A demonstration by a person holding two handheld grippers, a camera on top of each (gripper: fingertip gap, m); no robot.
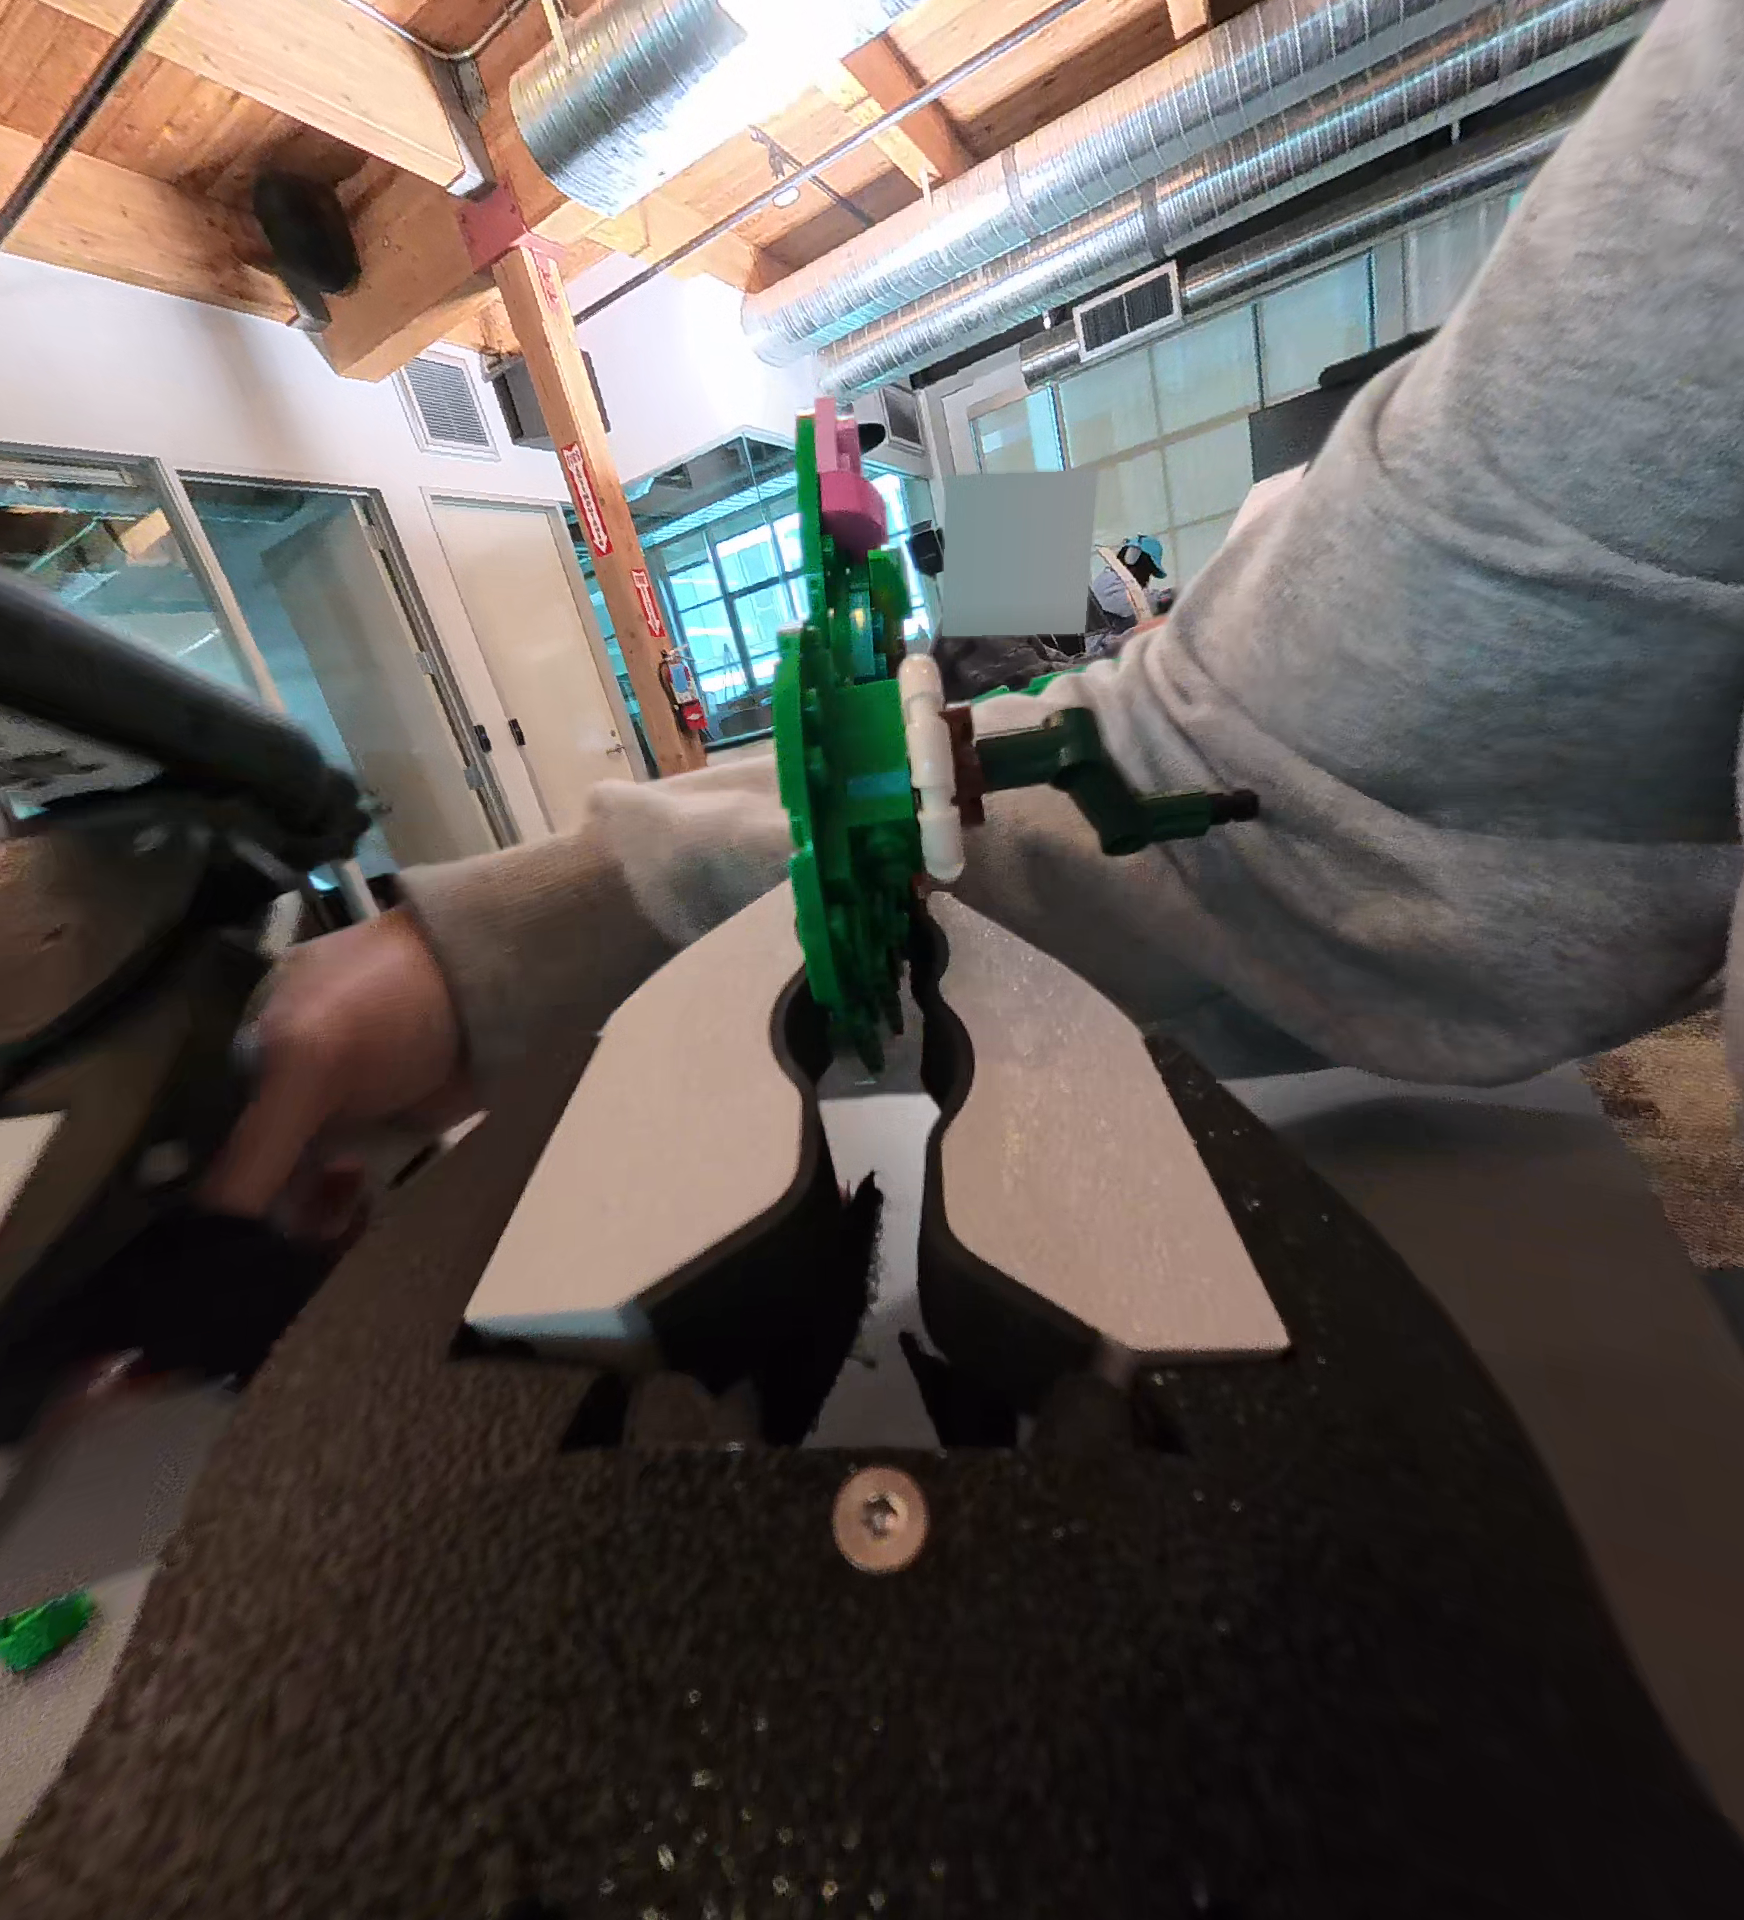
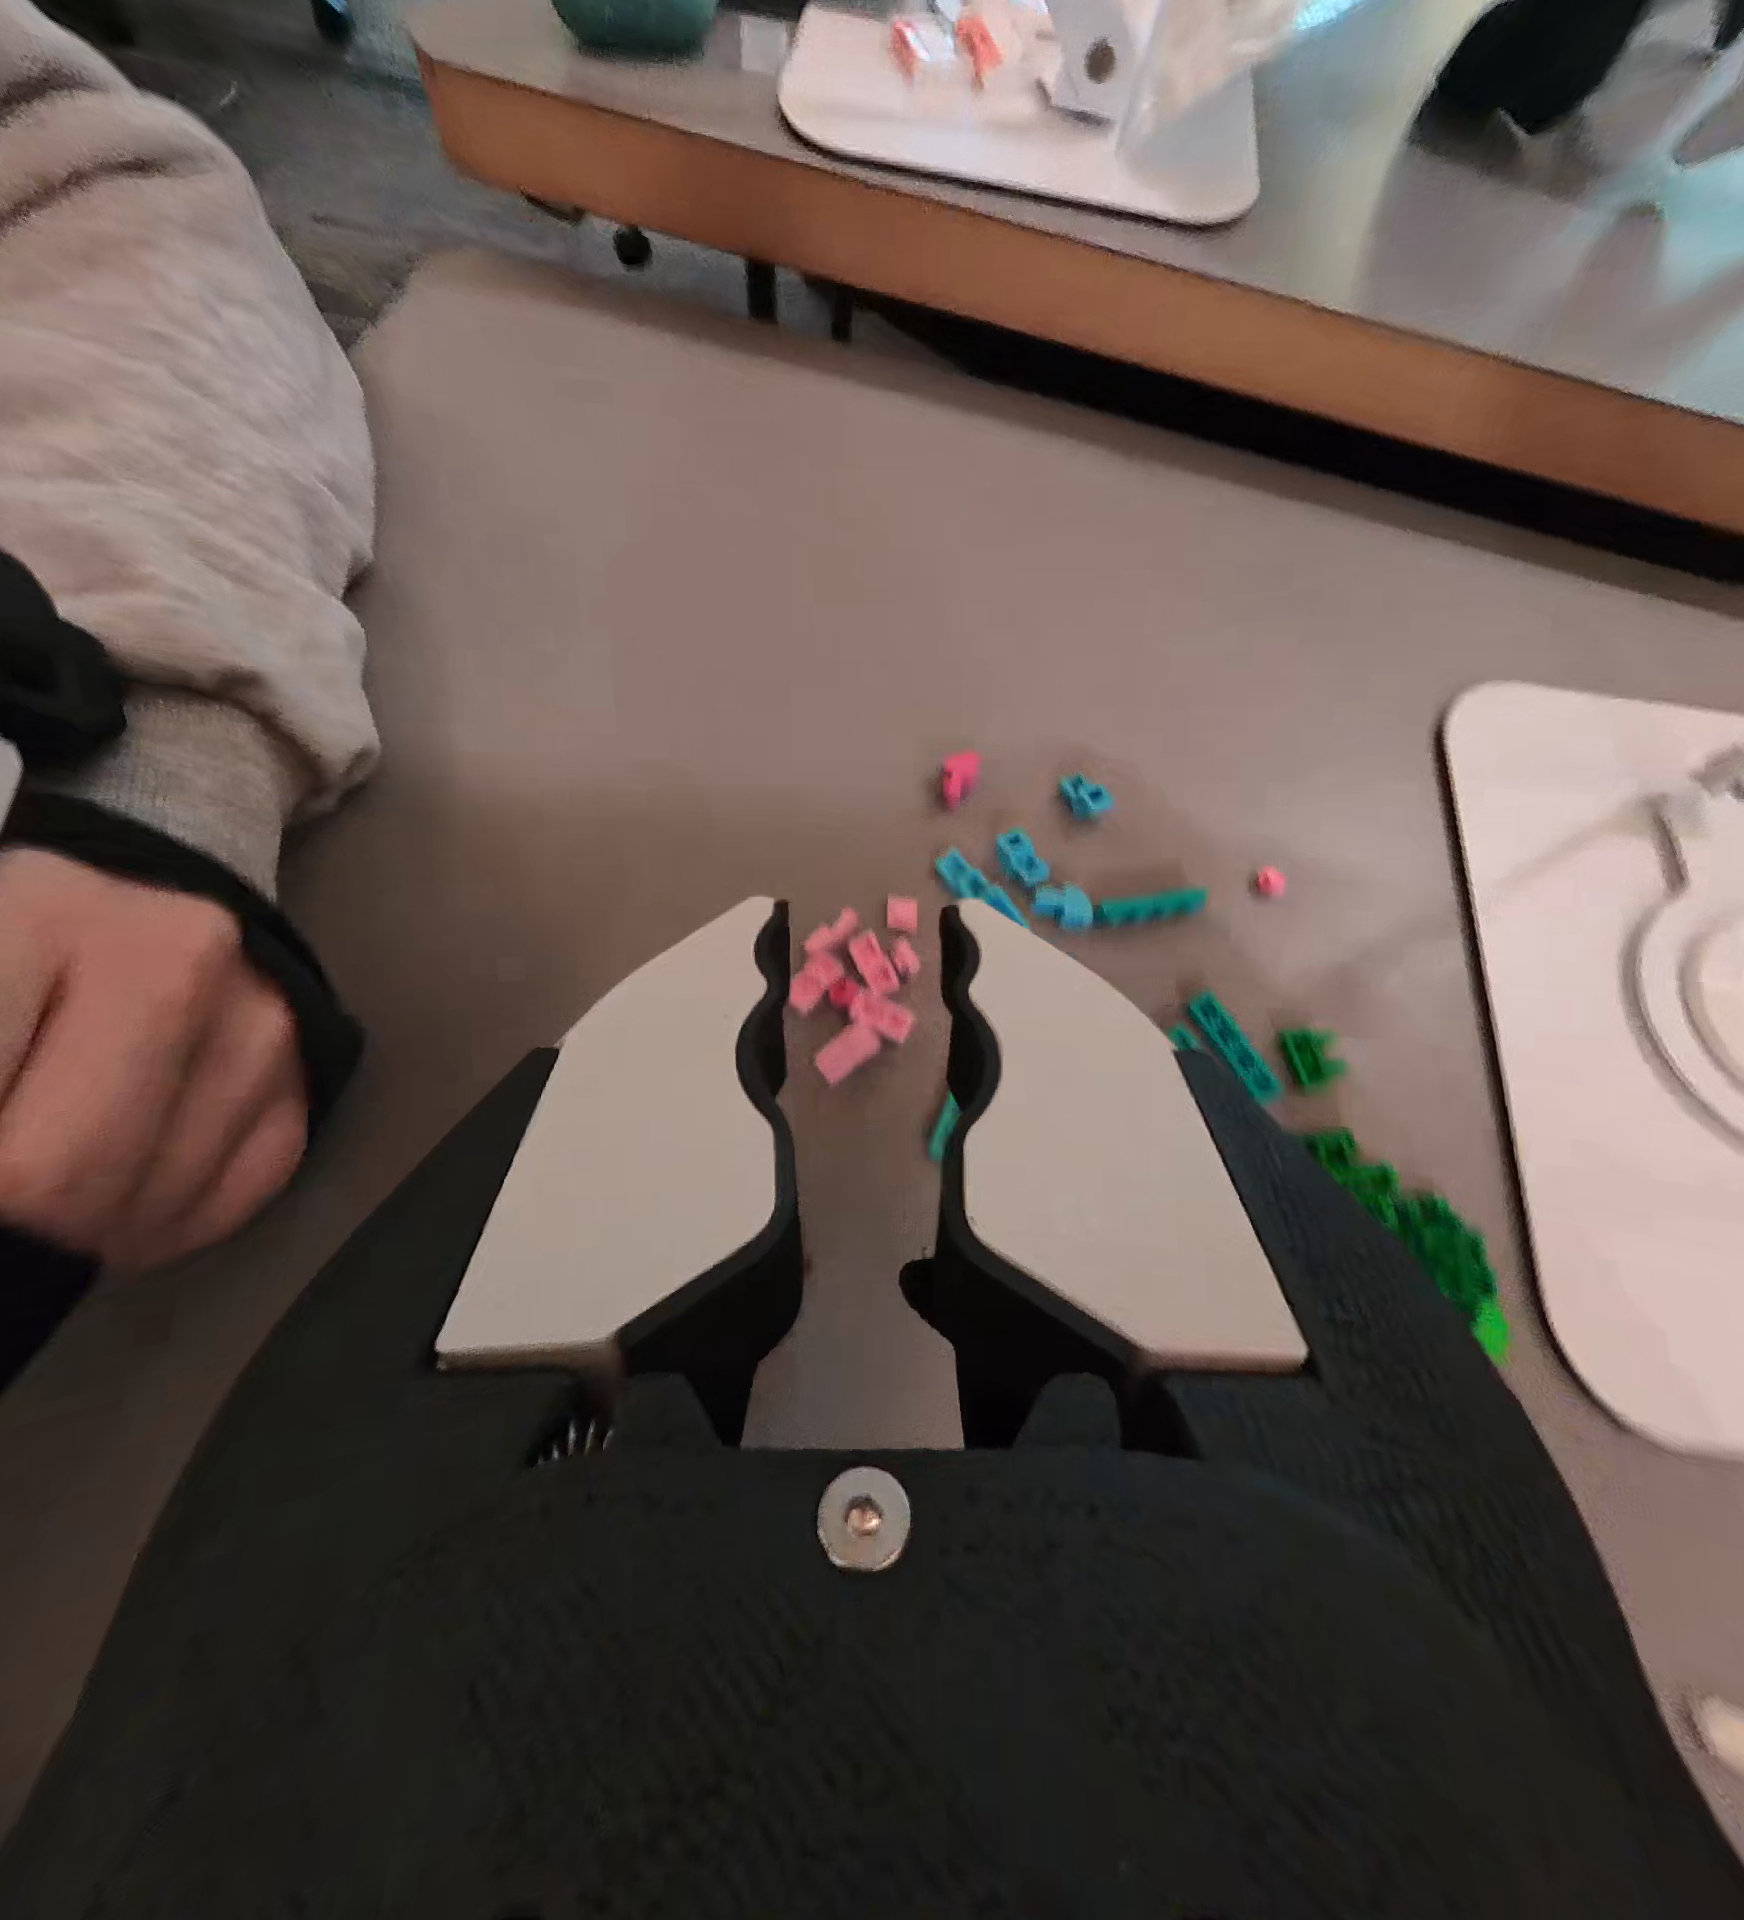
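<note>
clamping a green brick model [image 1: 847,790] (left gripper [image 1: 863,987]); right gripper [image 2: 863,935] fingers apart, bare

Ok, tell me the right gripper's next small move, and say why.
Probably lower straight down. The right gripper hangs open above the grey table, and the pile of pink bricks shows right between its fingers, with nothing gripped. The left gripper already clamps the green brick assembly.

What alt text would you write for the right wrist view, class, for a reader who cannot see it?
The right gripper hangs open over a grey table, with a heap of small pink bricks seen between its fingers. Blue bricks and green bricks lie scattered to the right, beside a white board; a hand shows at left.
</note>
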